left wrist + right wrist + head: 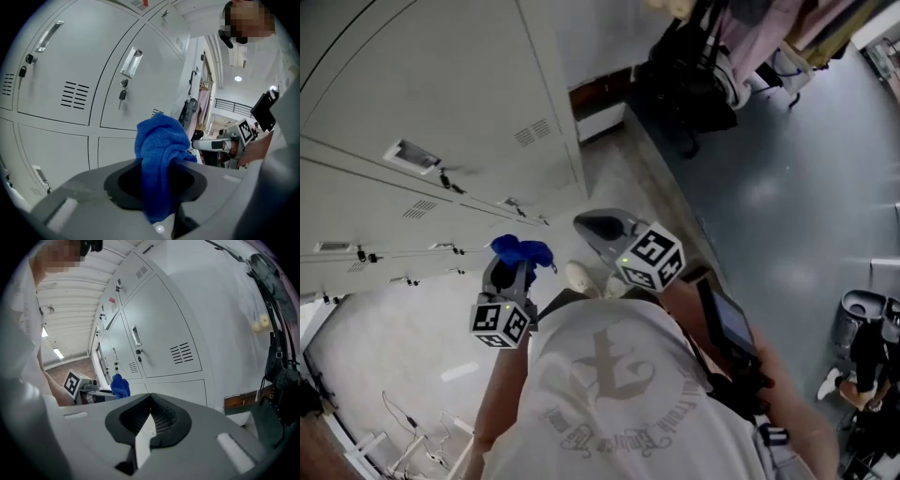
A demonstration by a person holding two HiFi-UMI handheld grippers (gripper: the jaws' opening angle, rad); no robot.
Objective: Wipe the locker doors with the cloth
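Observation:
The blue cloth (523, 250) is bunched between the jaws of my left gripper (514, 267), which is shut on it. In the left gripper view the cloth (159, 150) stands up out of the left gripper (157, 176), in front of the grey locker doors (61, 70). I cannot tell whether it touches a door. The locker doors (441, 84) have handles, vents and hanging keys. My right gripper (584, 224) is beside the left one, to its right. Its jaws are shut with nothing in them, and it points at the lockers (159, 333).
Bags and hanging clothes (741, 47) crowd the top right, beyond the last locker. A brown board (600, 94) runs along the wall's foot. Grey floor (787, 206) spreads to the right, with a bin (858, 319) at the right edge. My shoe (579, 277) is near the lockers.

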